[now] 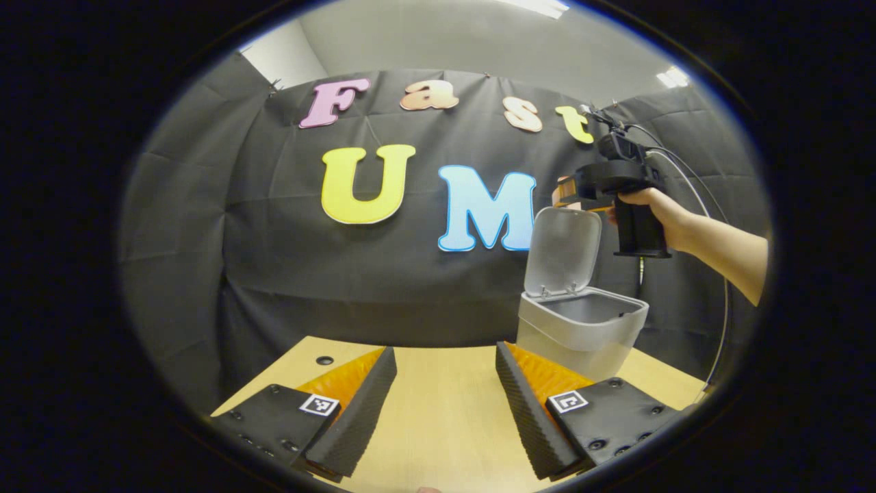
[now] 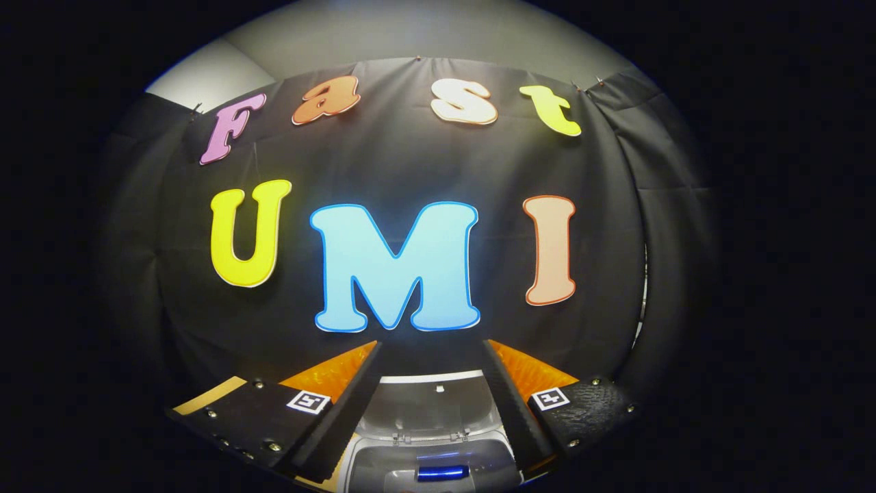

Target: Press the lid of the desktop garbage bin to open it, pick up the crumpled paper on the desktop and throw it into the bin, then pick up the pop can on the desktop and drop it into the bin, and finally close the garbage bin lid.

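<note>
We see the right gripper — a black handle, a thin cable, small square marker stickers and little screws — and a bare arm.

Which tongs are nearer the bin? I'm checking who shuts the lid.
Right. The right tongs hover above the bin, by its raised lid; the left tongs sit low beside it.

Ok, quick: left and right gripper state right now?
Left gripper: open, empty, over the table.
Right gripper: open, empty, above the open bin.
</note>
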Motion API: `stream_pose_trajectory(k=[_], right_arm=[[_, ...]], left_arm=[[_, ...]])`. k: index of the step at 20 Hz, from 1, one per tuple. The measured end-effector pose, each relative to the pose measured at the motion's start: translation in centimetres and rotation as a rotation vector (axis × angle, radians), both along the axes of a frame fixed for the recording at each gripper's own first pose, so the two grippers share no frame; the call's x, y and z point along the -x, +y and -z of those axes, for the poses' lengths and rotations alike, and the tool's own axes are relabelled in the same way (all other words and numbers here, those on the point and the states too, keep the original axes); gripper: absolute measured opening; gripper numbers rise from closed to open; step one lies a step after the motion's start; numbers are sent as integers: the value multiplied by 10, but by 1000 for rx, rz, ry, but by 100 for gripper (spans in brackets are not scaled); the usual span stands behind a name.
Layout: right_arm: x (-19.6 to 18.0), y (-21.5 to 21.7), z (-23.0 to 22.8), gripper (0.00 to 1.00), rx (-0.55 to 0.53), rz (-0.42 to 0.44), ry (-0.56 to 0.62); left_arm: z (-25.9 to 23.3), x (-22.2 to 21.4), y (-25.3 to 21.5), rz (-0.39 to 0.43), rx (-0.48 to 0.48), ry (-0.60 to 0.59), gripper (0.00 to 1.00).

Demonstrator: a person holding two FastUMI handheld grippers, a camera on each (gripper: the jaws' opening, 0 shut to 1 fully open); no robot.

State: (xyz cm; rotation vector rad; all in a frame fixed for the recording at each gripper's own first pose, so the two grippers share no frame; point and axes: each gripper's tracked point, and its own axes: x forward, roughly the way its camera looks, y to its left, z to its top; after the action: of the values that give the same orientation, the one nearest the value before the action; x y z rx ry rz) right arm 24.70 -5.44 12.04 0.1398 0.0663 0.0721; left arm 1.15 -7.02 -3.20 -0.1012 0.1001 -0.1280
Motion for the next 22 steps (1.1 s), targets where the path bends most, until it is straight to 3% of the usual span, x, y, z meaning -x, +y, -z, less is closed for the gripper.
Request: stream_pose_trajectory(k=[1, 2, 3, 5, 6, 7, 8, 9, 13, 20, 22], right_arm=[[4, 0, 1, 91, 0, -5, 0], [9, -1, 4, 91, -5, -6, -2], [14, -2, 5, 92, -11, -8, -2], [28, -2, 10, 91, -8, -10, -2], [34, -3, 13, 91, -3, -11, 1], [40, -3, 17, 91, -1, -11, 6], [47, -4, 21, 91, -4, -10, 13], [53, -4, 23, 91, -5, -10, 22], [72, -3, 39, 91, 5, -6, 66], [88, 9, 88, 92, 19, -24, 192], [92, 13, 102, 91, 34, -22, 207]], left_arm=[[-1, 1, -3, 1, 1, 1, 100], [-2, 3, -5, 1, 5, 1, 89], [-2, 5, -6, 3, 7, 2, 95], [-2, 8, -8, 3, 6, 3, 95], [-2, 8, -10, 3, 5, 2, 89], [-3, 10, -11, 4, 7, 2, 95], [-3, 12, -12, 6, 9, 2, 95], [-4, 14, -13, 7, 11, 2, 91], [-6, 22, -18, 17, 2, -2, 100], [-8, 30, -18, 25, -12, -9, 100], [-8, 31, -15, 22, -15, -8, 95]])
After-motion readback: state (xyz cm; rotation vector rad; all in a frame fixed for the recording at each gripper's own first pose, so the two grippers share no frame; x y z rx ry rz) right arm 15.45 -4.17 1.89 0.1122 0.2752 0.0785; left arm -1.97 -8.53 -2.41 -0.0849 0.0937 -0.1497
